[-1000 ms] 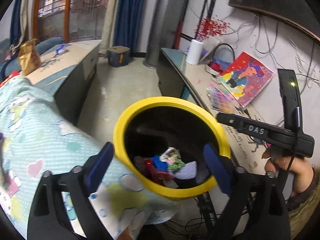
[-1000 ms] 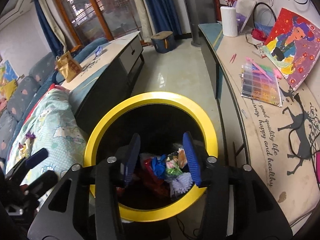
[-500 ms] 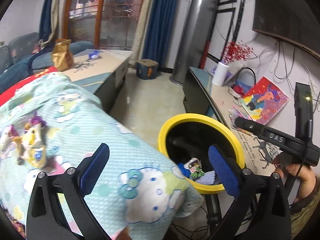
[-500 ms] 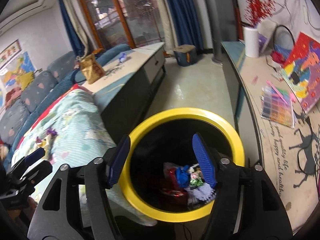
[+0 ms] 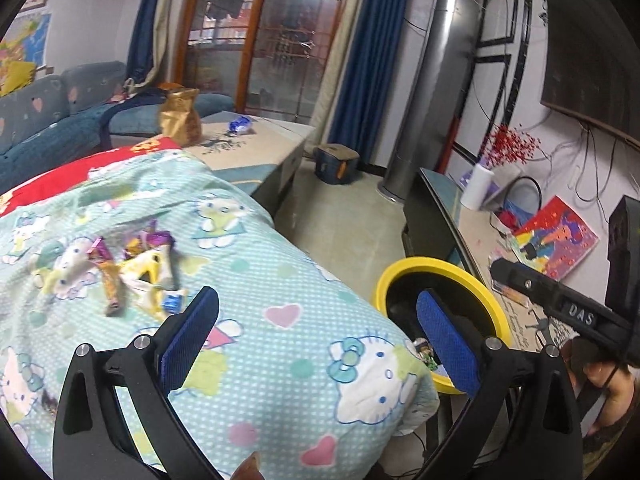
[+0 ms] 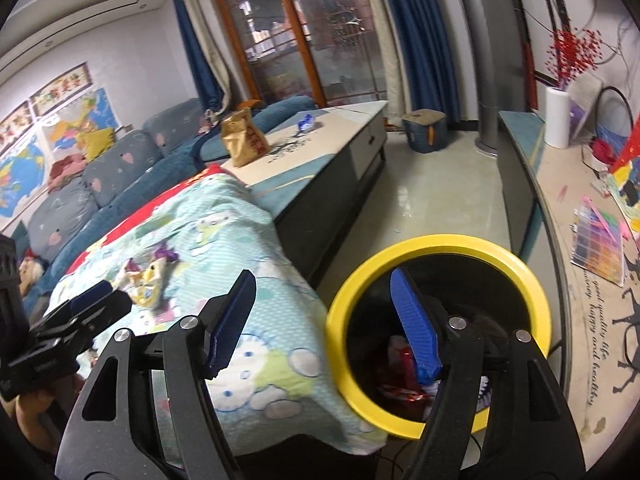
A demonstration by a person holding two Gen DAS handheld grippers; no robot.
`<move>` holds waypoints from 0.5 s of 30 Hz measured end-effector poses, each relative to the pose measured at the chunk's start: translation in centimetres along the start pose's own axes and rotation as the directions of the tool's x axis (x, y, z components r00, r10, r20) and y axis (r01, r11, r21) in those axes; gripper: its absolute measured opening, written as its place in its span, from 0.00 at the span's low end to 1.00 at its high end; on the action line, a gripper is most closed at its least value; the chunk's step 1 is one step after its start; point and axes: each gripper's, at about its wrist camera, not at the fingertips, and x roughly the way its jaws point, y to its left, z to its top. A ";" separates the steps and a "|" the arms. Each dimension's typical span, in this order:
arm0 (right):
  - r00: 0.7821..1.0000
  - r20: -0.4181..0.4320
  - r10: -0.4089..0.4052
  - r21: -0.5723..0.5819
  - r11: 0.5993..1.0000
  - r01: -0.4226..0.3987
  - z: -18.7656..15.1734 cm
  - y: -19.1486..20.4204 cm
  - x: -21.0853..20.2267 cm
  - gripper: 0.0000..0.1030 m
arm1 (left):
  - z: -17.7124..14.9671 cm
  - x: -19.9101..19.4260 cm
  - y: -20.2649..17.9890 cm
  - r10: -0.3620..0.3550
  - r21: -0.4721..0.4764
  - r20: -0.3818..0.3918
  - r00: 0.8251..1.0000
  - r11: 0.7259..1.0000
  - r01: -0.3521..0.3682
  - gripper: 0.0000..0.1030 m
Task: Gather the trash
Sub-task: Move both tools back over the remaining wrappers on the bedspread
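A black bin with a yellow rim [image 5: 474,280] [image 6: 528,280] stands on the floor beside the bed, with wrappers [image 6: 400,368] at its bottom. Several candy wrappers [image 5: 136,268] [image 6: 148,280] lie in a heap on the light-blue cartoon blanket [image 5: 280,280] [image 6: 224,232]. My left gripper [image 5: 316,328] hovers open over the blanket, right of the heap, with nothing between its blue pads. My right gripper [image 6: 324,320] is open and empty, one finger over the blanket and the other over the bin's mouth. In the left wrist view the right gripper's body [image 5: 560,304] shows at the right edge, held by a hand [image 5: 608,376].
A low cabinet [image 5: 256,152] beyond the bed carries a gold bag [image 5: 180,120] and a blue wrapper [image 5: 240,123]. A side counter [image 6: 568,216] at the right holds a painting, a bead box and a paper roll. A blue sofa [image 6: 120,168] lies at the left.
Both grippers have risen and swung left from over the bin toward the blanket. The right gripper's jaws have spread wider. The wrapper heap has come into view.
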 end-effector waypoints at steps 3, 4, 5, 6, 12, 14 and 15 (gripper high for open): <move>1.000 -0.003 0.029 -0.011 1.000 -0.029 -0.3 1.2 0.0 0.60 | 0.0 -0.6 0.7 0.011 -0.014 0.011 1.000 1.000 -0.011 0.94; 0.999 -0.005 0.037 -0.015 0.999 -0.038 -0.4 1.5 0.0 0.61 | 0.0 -0.9 1.0 0.021 -0.019 0.017 1.000 1.000 -0.021 0.94; 0.999 -0.007 0.045 -0.019 0.999 -0.046 -0.4 1.8 0.0 0.61 | 0.0 -1.0 1.2 0.026 -0.022 0.021 0.999 0.999 -0.026 0.94; 0.998 -0.009 0.055 -0.024 0.998 -0.055 -0.5 2.2 0.0 0.61 | -0.1 -1.3 1.5 0.035 -0.028 0.027 0.999 0.999 -0.034 0.94; 0.995 -0.027 0.100 -0.062 0.993 -0.101 -1.1 4.6 0.4 0.61 | -0.3 -2.8 3.1 0.075 -0.048 0.050 0.996 0.996 -0.072 0.94; 0.993 -0.037 0.116 -0.076 0.990 -0.119 -1.4 5.6 0.6 0.61 | -0.4 -3.2 3.6 0.083 -0.054 0.055 0.995 0.995 -0.080 0.94; 0.992 -0.041 0.122 -0.080 0.989 -0.124 -1.4 6.0 0.8 0.61 | -0.6 -3.5 4.0 0.091 -0.060 0.058 0.994 0.994 -0.087 0.94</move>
